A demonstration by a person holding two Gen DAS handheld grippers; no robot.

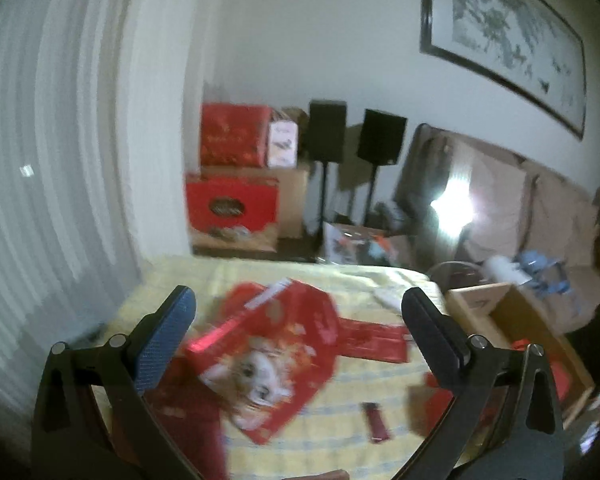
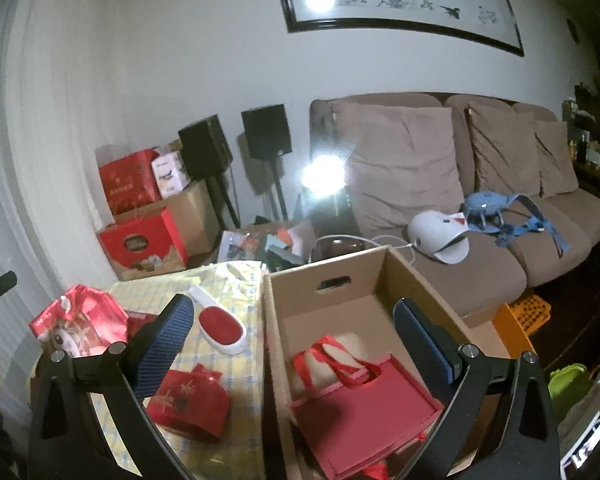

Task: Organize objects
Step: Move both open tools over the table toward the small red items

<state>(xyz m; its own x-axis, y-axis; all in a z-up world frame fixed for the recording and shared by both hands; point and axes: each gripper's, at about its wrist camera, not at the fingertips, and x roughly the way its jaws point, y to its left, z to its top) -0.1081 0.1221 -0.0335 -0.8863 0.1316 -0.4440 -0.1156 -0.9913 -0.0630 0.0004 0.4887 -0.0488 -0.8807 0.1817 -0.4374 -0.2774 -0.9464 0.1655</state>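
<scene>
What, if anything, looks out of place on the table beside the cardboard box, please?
The red cat-print bag lies crumpled and askew on the yellow cloth, and the red gift pouch slumps on its side. Only the red tote lies inside the cardboard box.

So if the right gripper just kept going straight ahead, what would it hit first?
Most likely the red bag lying in the cardboard box. The open right gripper points down into the box, with the bag between its fingers in view, though depth is hard to judge.
</scene>
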